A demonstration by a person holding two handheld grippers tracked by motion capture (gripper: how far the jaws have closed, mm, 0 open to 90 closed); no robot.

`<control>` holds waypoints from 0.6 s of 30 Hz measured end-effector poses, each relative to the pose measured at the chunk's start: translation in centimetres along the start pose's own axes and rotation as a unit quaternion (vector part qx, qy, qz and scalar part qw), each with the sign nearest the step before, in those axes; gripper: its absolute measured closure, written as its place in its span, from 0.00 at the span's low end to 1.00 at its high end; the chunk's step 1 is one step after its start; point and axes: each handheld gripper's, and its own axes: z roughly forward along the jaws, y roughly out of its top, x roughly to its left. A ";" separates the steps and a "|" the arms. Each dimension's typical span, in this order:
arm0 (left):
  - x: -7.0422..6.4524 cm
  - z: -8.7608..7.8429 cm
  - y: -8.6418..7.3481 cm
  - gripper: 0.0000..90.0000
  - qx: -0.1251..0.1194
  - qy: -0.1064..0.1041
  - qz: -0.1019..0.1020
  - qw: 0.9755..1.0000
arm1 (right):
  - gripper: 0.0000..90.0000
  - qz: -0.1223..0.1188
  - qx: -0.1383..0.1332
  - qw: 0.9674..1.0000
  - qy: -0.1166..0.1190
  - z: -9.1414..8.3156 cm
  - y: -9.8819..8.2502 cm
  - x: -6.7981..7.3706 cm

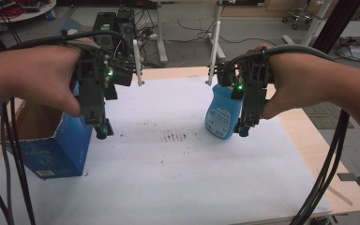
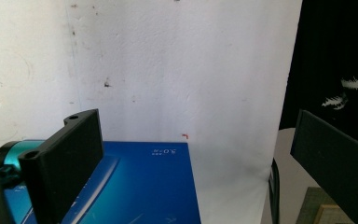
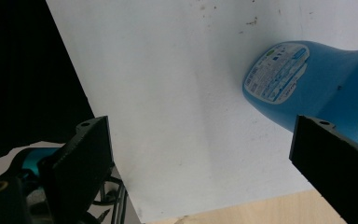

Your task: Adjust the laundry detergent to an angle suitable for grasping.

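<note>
Over the table's left side a hand holds my left gripper, jaws pointing down beside the open blue box. In the left gripper view the left gripper stands open, nothing between its jaws; the blue box lies below its left jaw. A blue bottle with a printed label stands on the white sheet right of centre. My right gripper hangs just right of it. The right gripper is open and empty in its own view, the bottle lying beyond its right jaw.
Dark stains mark the middle of the sheet. Bare wooden table shows along the right edge. Black cables trail from both hands off the near side. White desk legs and black equipment stand on the floor beyond the table.
</note>
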 end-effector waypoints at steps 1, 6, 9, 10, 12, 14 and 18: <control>-0.1 0.1 0.0 0.03 0.000 -0.001 0.001 1.000 | 0.06 -0.003 0.000 1.000 0.000 -0.1 0.0 0.0; -0.2 -0.2 0.2 0.03 -0.003 -0.004 -0.004 1.000 | 0.06 -0.002 -0.005 1.000 0.000 -0.2 -0.2 0.2; -0.3 -0.2 0.3 0.03 0.001 -0.004 -0.004 1.000 | 0.06 -0.007 -0.007 1.000 0.002 -0.3 -0.3 0.2; -0.3 -0.2 0.3 0.03 0.001 -0.004 -0.004 1.000 | 0.06 -0.007 -0.007 1.000 0.002 -0.3 -0.3 0.2; -0.5 -0.2 0.4 0.03 0.002 -0.003 0.000 1.000 | 0.06 -0.006 -0.008 1.000 -0.004 -0.4 -0.3 0.2; -0.5 -0.3 0.4 0.03 0.002 -0.002 0.002 1.000 | 0.06 -0.003 -0.011 1.000 -0.004 -0.4 -0.2 0.2; -0.6 -0.3 0.0 0.03 0.004 0.002 -0.003 1.000 | 0.06 -0.004 -0.007 1.000 -0.003 -0.3 0.0 0.3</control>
